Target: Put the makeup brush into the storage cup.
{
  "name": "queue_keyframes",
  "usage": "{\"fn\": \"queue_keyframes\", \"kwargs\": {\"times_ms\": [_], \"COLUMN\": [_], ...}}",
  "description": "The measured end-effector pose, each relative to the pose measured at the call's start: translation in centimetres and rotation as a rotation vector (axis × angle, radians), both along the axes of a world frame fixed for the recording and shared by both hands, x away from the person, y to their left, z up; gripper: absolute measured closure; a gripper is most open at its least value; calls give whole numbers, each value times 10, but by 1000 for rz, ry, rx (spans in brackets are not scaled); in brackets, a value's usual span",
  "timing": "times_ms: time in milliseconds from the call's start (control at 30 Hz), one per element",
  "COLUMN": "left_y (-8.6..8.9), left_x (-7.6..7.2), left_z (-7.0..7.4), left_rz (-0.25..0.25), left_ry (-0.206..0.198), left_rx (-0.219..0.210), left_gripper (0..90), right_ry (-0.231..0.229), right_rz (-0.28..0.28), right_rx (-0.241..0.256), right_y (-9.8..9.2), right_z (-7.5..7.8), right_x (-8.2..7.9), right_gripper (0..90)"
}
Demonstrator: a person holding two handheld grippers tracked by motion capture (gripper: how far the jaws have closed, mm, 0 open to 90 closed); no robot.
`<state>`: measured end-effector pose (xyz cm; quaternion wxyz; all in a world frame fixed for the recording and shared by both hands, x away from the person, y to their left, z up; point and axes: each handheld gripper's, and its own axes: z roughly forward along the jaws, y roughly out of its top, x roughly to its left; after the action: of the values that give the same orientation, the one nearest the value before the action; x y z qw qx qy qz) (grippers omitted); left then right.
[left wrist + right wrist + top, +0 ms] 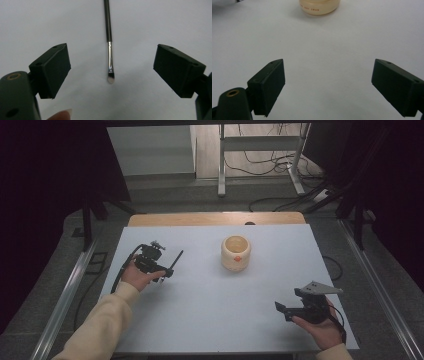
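Note:
A thin black brush (109, 50) with a silver ferrule and a small pale tip lies flat on the white mat, its tip pointing at me. My left gripper (112, 62) hovers open over it, jaws wide on either side of the ferrule, touching nothing. From above, the brush (177, 259) sits just right of the left gripper (167, 270). A cream cup (235, 252) with an orange mark stands mid-table. My right gripper (282, 311) stands open and empty near the front right, with the cup (319, 6) far ahead of its jaws (328, 75).
The white mat (215, 310) covers a wooden table (215, 218). Cables and a metal stand's legs (260, 165) lie on the floor beyond it. Dark curtains close off both sides. A person's fingertip (61, 115) shows at the bottom of the left gripper view.

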<state>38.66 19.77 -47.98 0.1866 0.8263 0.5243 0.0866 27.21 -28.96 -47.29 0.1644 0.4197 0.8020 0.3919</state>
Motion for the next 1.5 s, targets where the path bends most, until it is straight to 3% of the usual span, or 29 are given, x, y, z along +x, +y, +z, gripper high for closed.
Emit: {"fn": "queue_keyframes", "kwargs": {"times_ms": [700,1067,1367,1500], "left_y": [-6,-10,-10,-12], "left_x": [23,31,40,40], "left_z": [-21,-18,-31,-32], "left_rz": [30,13,0,-7], "left_ry": [34,38,100,107], "left_rx": [-9,30,26,29], "left_gripper": [151,157,275,315], "right_ry": [16,18,17,21], "right_rz": [-10,-11,-12,-15], "right_rx": [2,-15,-13,-13], "right_y": [-3,-2,-3,-3], "right_z": [-4,-6,-5,-6], "right_x": [4,5,5,5], "right_gripper": [114,116,116,116]}}
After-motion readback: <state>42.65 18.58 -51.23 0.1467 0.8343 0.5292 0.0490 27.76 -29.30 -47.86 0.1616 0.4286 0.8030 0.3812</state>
